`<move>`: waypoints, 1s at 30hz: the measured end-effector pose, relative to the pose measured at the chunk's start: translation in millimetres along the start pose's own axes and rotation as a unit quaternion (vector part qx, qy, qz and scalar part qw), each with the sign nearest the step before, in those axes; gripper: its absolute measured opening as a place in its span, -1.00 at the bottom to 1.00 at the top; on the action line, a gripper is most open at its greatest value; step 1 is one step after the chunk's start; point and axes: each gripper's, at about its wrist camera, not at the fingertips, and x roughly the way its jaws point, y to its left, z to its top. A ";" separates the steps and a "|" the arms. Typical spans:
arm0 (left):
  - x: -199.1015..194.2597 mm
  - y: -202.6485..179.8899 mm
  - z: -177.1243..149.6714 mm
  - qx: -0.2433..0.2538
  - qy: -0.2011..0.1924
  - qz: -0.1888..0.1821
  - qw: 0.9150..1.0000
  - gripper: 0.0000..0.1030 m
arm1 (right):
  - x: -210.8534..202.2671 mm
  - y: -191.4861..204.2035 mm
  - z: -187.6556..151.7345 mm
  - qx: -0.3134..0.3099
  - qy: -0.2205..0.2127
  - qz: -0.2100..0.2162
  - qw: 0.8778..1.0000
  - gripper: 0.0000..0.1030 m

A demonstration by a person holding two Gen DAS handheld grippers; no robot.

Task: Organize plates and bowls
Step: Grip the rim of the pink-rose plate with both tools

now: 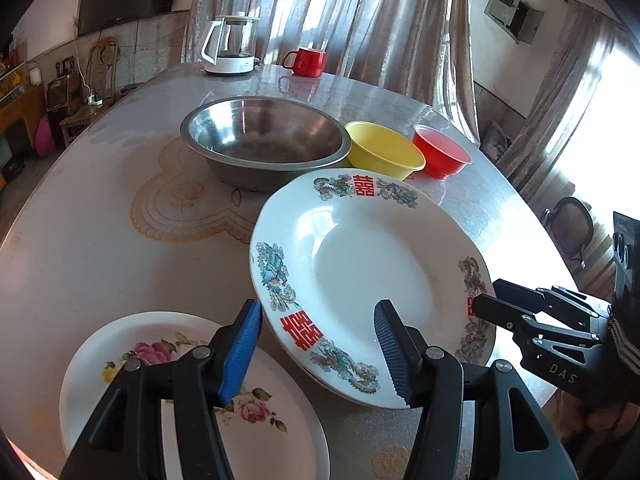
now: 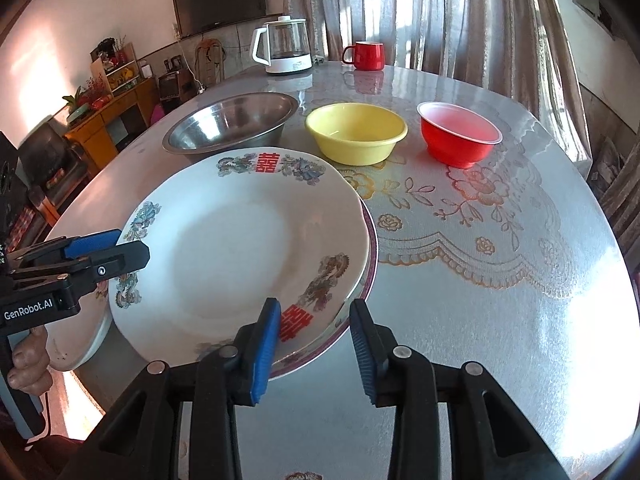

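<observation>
A white deep plate with dragons and red characters (image 1: 372, 264) (image 2: 240, 248) lies on top of a maroon-rimmed plate (image 2: 370, 264) near the table's front. My left gripper (image 1: 316, 348) is open across its left rim: one blue pad stands outside the edge, the other over the plate. From the right wrist view the left gripper (image 2: 128, 246) sits at that same rim. My right gripper (image 2: 316, 352) (image 1: 486, 294) is open astride the plate's right rim, pads clear of it. A rose-patterned plate (image 1: 120, 360) (image 2: 80, 336) lies flat beside the stack, under the left gripper.
Behind the plates stand a steel bowl (image 1: 264, 136) (image 2: 232, 120), a yellow bowl (image 1: 384, 148) (image 2: 356, 132) and a red bowl (image 1: 440, 152) (image 2: 460, 132) in a row. A glass kettle (image 1: 232, 44) and a red mug (image 1: 306, 60) sit at the far edge. A hand (image 2: 28, 364) holds the left gripper.
</observation>
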 end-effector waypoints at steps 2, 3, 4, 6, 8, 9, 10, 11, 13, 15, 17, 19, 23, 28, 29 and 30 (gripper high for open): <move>-0.9 -1.2 -1.2 0.003 0.000 -0.001 1.000 0.14 | -0.2 -1.7 0.0 0.004 0.000 0.000 1.000 -0.32; -1.4 -1.6 -1.5 0.003 0.000 -0.003 1.000 0.16 | -0.2 -1.8 -0.1 0.004 -0.001 -0.001 1.000 -0.32; -1.4 -1.4 -1.5 0.004 0.000 -0.004 1.000 0.18 | -0.4 -1.8 -0.1 0.004 -0.001 -0.001 1.000 -0.32; -0.2 0.5 -0.9 0.001 0.001 -0.005 1.000 0.21 | -0.4 -2.4 -0.1 0.006 -0.001 0.001 1.000 -0.32; -0.6 1.3 -0.5 0.000 0.002 -0.008 1.000 0.21 | -0.1 -2.5 -0.5 0.006 -0.002 0.002 1.000 -0.32; -1.2 0.9 -0.9 0.001 0.001 -0.007 1.000 0.21 | 0.0 -3.0 -0.5 0.007 -0.003 0.003 1.000 -0.32; -1.8 1.3 -0.6 0.001 0.001 -0.005 1.000 0.21 | -0.2 -3.2 -0.5 0.009 -0.002 0.002 1.000 -0.32; -2.3 2.2 -0.4 -0.002 0.000 -0.005 1.000 0.21 | -0.7 -3.8 -0.4 0.010 -0.003 0.000 1.000 -0.32; -4.4 4.7 -0.7 -0.007 -0.003 -0.004 1.000 0.27 | -1.7 -5.2 -0.5 0.013 -0.003 -0.001 1.000 -0.32; -5.7 6.9 -0.7 -0.010 -0.005 0.001 1.000 0.28 | -2.2 -5.9 -0.6 0.016 -0.003 -0.001 1.000 -0.32; -7.8 10.3 -1.1 -0.015 -0.006 0.004 1.000 0.28 | -2.9 -5.7 -0.7 0.017 -0.004 -0.002 1.000 -0.31; -11.1 14.3 -1.1 -0.021 -0.010 0.008 1.000 0.28 | -5.1 -5.4 -0.4 0.017 -0.008 0.001 1.000 -0.31; -18.9 24.6 -0.5 -0.035 -0.020 0.017 0.999 0.28 | -11.3 -5.8 1.6 0.023 -0.020 0.003 1.000 -0.31; -28.2 39.7 -1.7 -0.048 -0.029 0.032 0.998 0.28 | -21.2 -2.5 4.5 0.028 -0.040 0.045 0.998 -0.30; -31.0 43.0 -2.0 -0.050 -0.032 0.036 0.998 0.28 | -23.4 1.0 5.0 0.025 -0.041 0.066 0.997 -0.30; -34.1 47.0 -2.2 -0.053 -0.036 0.040 0.997 0.28 | -25.2 5.8 5.5 0.020 -0.042 0.086 0.995 -0.29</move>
